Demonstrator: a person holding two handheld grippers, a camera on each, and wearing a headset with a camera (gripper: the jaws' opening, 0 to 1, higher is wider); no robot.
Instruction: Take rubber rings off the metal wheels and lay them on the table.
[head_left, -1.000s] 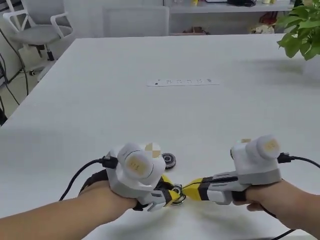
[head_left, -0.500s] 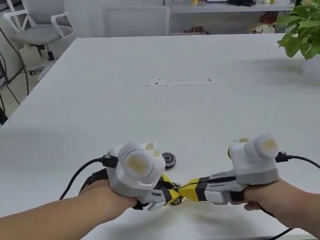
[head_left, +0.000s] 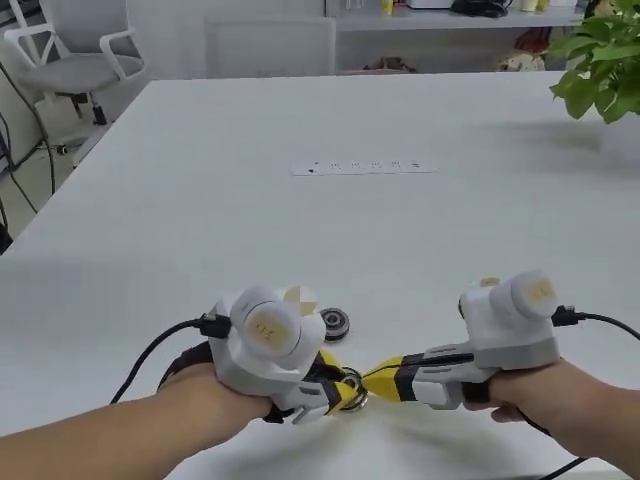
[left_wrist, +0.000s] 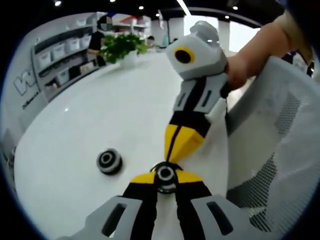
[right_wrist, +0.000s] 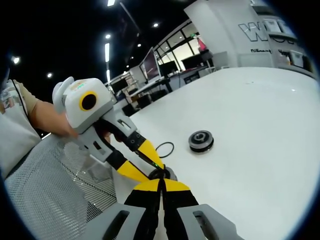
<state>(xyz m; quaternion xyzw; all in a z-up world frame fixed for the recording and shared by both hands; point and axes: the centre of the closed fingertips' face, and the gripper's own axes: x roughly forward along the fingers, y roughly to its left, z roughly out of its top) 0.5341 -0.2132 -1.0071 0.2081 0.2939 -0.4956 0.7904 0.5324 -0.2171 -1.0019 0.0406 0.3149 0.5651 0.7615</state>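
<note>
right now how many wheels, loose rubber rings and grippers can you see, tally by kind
wheels: 2, held wheel and free wheel
loose rubber ring: 1
grippers: 2, left gripper and right gripper
total: 5

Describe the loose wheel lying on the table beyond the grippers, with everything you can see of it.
The loose wheel is a small round disc lying flat on the white table. A black rubber ring still wraps its rim, around a pale, metal-looking face with a dark centre. It sits just past the left gripper, clear of it; only the table touches it.
</note>
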